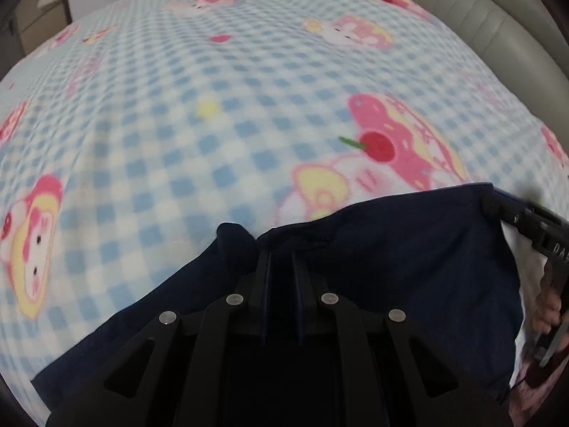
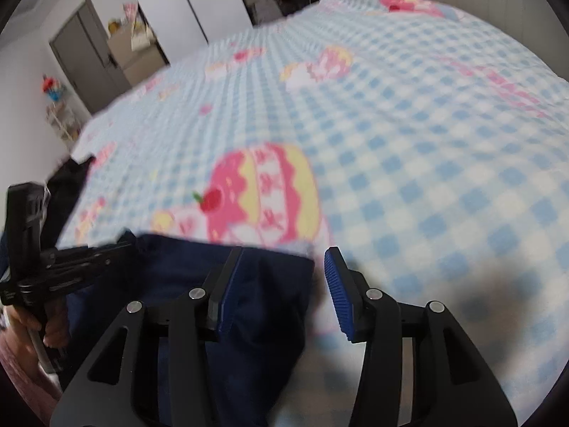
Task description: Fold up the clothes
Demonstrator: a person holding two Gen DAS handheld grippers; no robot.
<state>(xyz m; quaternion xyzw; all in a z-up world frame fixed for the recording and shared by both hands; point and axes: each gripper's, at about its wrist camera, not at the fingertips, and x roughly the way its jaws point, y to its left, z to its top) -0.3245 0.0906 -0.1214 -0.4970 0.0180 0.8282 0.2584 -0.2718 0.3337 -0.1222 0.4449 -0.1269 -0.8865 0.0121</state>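
Navy garment (image 1: 409,259) lies at the near edge of the checked blanket (image 1: 213,124) on the bed; to fold cleanly, both corners probably need to travel together, level, with the edge kept taut. Left gripper (image 1: 281,259) is clamped tight on the garment's top edge, cloth bunched beside its fingers. Right gripper (image 2: 281,277) is spread wide, the garment's corner sitting between its blue pads (image 2: 336,284), not pinched yet.

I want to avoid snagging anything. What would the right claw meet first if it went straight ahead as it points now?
Probably the navy garment, whose edge already lies between the open right claw. Beyond that edge comes only the blue checked blanket. Depth is hard to judge in this fisheye view.
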